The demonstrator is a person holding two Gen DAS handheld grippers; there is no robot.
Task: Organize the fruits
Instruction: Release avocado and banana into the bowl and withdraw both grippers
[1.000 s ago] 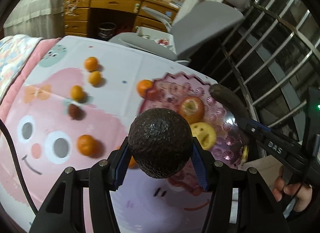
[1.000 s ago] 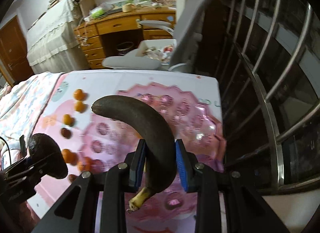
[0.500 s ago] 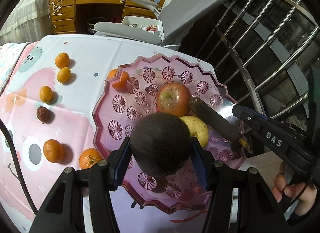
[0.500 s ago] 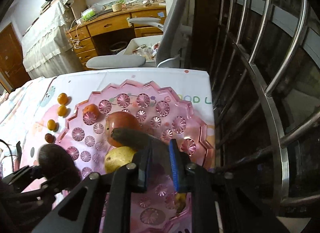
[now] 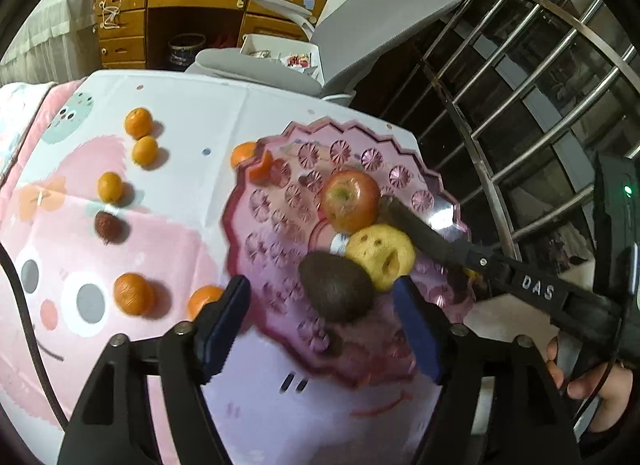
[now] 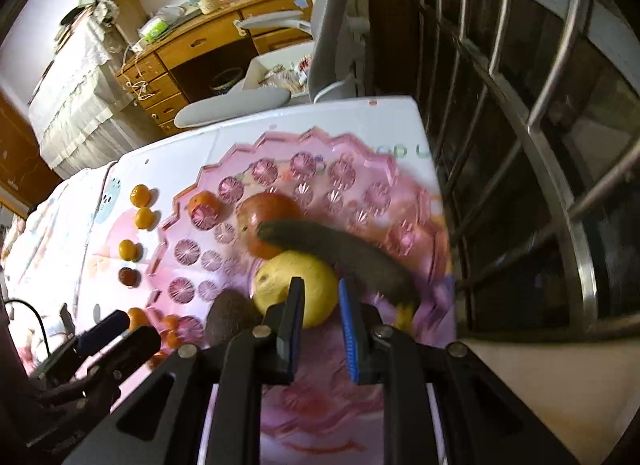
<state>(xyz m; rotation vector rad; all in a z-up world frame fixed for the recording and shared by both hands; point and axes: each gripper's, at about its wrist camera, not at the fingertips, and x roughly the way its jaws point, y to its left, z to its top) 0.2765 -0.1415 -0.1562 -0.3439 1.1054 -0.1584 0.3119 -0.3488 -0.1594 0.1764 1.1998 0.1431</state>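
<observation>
A pink cut-glass plate [image 5: 272, 249] [image 6: 360, 185] holds a red apple [image 5: 351, 201] [image 6: 268, 213], a yellow fruit [image 5: 380, 257] [image 6: 296, 285], a dark avocado [image 5: 336, 289] [image 6: 230, 317] and a blackened banana [image 5: 416, 229] [image 6: 340, 253]. My left gripper [image 5: 324, 329] is open and empty, just behind the avocado. My right gripper [image 6: 320, 321] is open and empty, just behind the banana and the yellow fruit; it also shows in the left wrist view [image 5: 520, 285].
Several small oranges [image 5: 138, 121] [image 6: 140, 195] and a dark red fruit [image 5: 107, 227] lie on the pink cartoon cloth left of the plate. One orange [image 5: 244, 153] touches the plate's far rim. A metal railing [image 6: 540, 125] runs along the right; a grey chair [image 5: 360, 25] stands behind.
Both grippers opened. The avocado left my left gripper and the banana left my right gripper; both now lie on the plate. Both grippers drew back a little.
</observation>
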